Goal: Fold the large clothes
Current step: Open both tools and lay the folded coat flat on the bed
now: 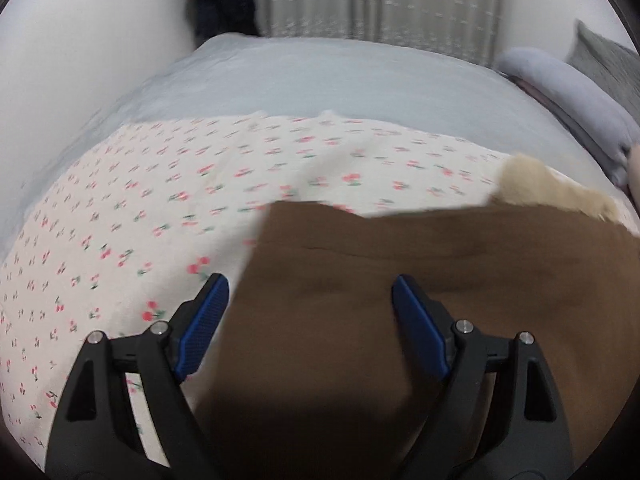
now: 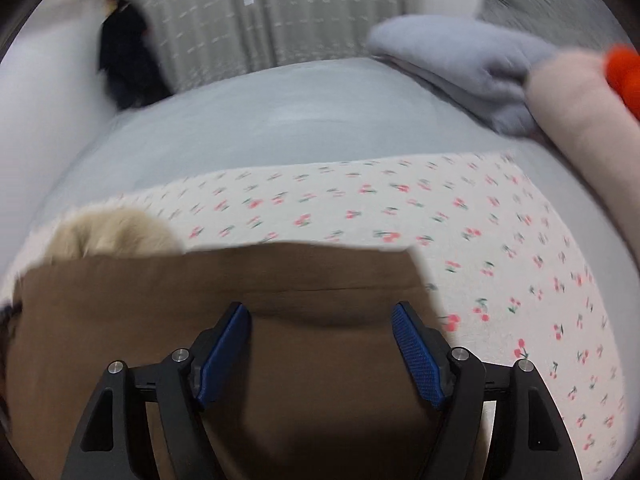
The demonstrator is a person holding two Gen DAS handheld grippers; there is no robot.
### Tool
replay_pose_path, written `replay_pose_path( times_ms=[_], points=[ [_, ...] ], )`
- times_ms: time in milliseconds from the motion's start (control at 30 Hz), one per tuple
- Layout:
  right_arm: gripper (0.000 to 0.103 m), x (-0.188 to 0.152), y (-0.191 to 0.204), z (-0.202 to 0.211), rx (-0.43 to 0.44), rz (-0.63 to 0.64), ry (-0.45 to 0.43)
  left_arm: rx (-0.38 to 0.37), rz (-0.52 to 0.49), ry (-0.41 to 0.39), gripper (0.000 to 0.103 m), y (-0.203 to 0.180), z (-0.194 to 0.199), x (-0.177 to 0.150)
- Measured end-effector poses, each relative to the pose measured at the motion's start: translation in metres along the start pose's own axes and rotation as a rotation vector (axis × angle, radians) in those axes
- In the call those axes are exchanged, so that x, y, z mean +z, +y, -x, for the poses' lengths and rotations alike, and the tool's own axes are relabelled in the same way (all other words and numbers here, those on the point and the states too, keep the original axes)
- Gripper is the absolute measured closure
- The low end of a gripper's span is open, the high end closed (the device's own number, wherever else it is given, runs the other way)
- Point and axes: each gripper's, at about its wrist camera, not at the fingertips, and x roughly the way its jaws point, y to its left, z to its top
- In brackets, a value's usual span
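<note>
A large brown garment lies flat on a white cherry-print sheet on the bed. Cream fleece lining shows at its far edge. My left gripper is open, its jaws wide apart just above the garment's left part, holding nothing. In the right wrist view the same brown garment lies on the cherry-print sheet, with the cream lining at its far left. My right gripper is open over the garment's right part and is empty.
A pale blue bedcover extends beyond the sheet. A folded grey blanket and a grey pillow lie at the far right, with a pink and orange item beside them. Curtains and dark clothing stand behind the bed.
</note>
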Motion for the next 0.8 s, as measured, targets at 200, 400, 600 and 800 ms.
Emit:
replay_pose_path(
  times_ms=[200,400,600,800],
  points=[
    [0.027,-0.002,-0.05,0.015,0.069,-0.179,0.023,-0.035,0.105,-0.017,0.018,0.021,0.021,-0.001],
    [0.027,-0.023,-0.015,0.081,0.094,0.03,-0.031,-0.13,0.024,-0.068,0.018,-0.002,0.089,-0.017],
    [0.025,-0.094,0.038,0.144,0.155,0.285,-0.072,-0.266,-0.12,-0.078,0.018,-0.035,0.147,-0.079],
    [0.023,-0.154,0.022,0.14,0.053,0.388,0.009,-0.283,-0.093,0.049,0.018,-0.012,0.133,-0.145]
  ],
)
